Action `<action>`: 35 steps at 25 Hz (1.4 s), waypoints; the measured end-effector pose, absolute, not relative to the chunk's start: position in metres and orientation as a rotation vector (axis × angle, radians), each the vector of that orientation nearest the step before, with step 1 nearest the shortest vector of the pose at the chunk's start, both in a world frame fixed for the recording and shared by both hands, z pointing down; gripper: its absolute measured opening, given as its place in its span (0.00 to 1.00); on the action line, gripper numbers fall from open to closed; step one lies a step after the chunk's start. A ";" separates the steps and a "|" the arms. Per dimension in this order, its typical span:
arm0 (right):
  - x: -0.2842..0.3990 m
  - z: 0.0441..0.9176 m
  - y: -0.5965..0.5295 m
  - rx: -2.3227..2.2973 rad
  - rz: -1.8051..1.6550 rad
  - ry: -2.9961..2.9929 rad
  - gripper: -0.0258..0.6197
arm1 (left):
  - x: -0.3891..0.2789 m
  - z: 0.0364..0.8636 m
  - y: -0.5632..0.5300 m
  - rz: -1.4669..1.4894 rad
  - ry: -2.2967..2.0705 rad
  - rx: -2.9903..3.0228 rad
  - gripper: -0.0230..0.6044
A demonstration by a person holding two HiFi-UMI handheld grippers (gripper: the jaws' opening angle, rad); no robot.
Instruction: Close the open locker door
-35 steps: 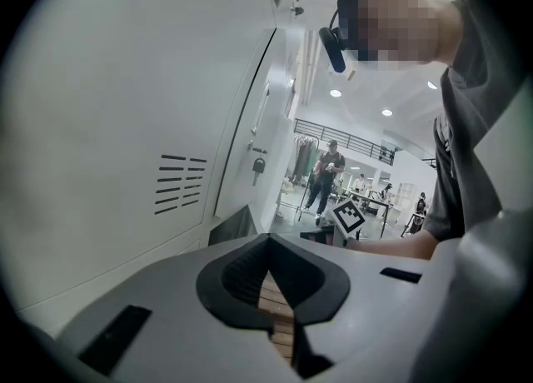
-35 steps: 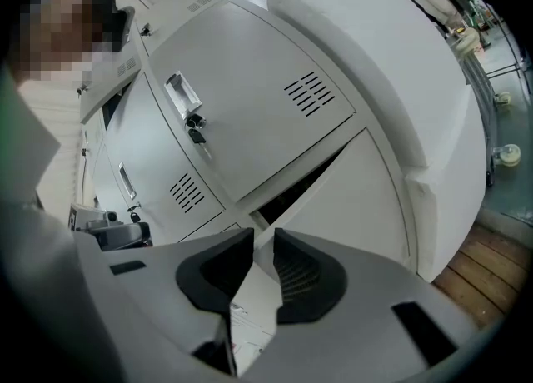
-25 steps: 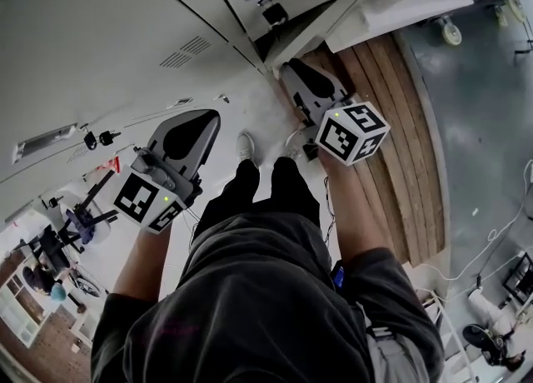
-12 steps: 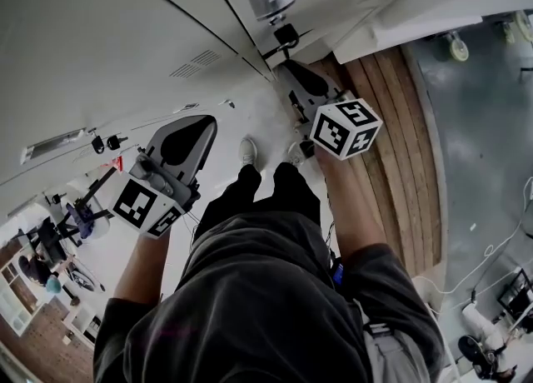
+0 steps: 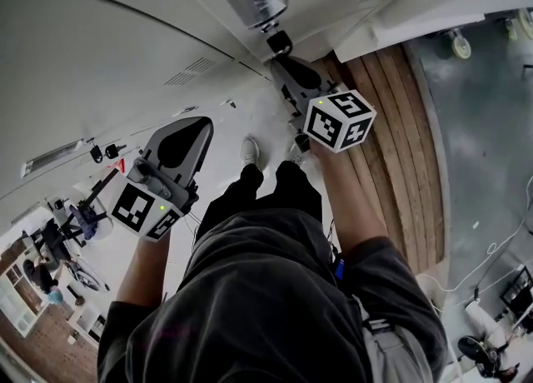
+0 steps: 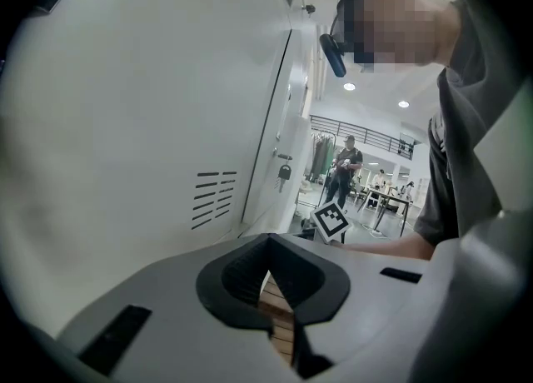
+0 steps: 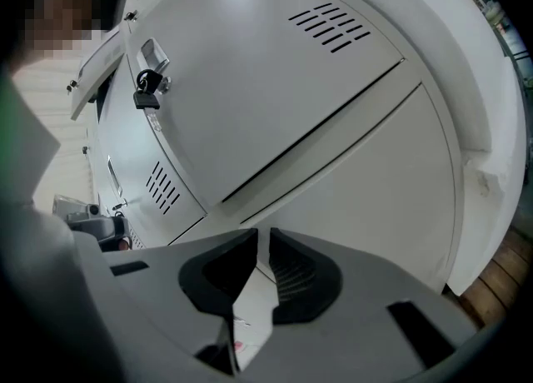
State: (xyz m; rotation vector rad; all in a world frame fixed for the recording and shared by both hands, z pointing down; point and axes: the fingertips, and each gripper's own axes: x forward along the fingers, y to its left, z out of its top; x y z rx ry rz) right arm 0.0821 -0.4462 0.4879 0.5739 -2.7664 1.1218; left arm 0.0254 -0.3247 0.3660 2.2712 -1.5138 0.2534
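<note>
My right gripper (image 7: 261, 240), jaws a slit apart and empty, faced the locker door (image 7: 250, 82) close ahead, the nearer one; my left gripper (image 6: 268, 244), clenched empty, hung farther off.

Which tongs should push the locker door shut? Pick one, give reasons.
Right, probably. The right tongs are stretched forward, tips beside the key lock on the locker door; the left tongs sit farther back.
</note>
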 end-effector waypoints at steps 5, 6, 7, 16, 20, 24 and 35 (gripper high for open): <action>0.078 0.488 -0.450 0.572 1.125 -2.773 0.12 | 0.025 0.367 -0.326 0.255 -1.517 2.269 0.06; 0.077 0.487 -0.450 0.573 1.124 -2.774 0.12 | 0.025 0.367 -0.326 0.254 -1.517 2.268 0.06; 0.077 0.487 -0.451 0.574 1.123 -2.775 0.12 | 0.025 0.367 -0.327 0.254 -1.518 2.267 0.06; 0.073 0.486 -0.454 0.574 1.119 -2.777 0.12 | 0.024 0.367 -0.326 0.256 -1.523 2.260 0.06; 0.071 0.485 -0.455 0.571 1.118 -2.777 0.12 | 0.024 0.369 -0.325 0.257 -1.524 2.253 0.06; 0.068 0.485 -0.457 0.566 1.118 -2.783 0.12 | 0.025 0.370 -0.326 0.261 -1.523 2.253 0.06; 0.072 0.483 -0.455 0.565 1.086 -2.776 0.12 | 0.026 0.363 -0.326 0.243 -1.526 2.271 0.06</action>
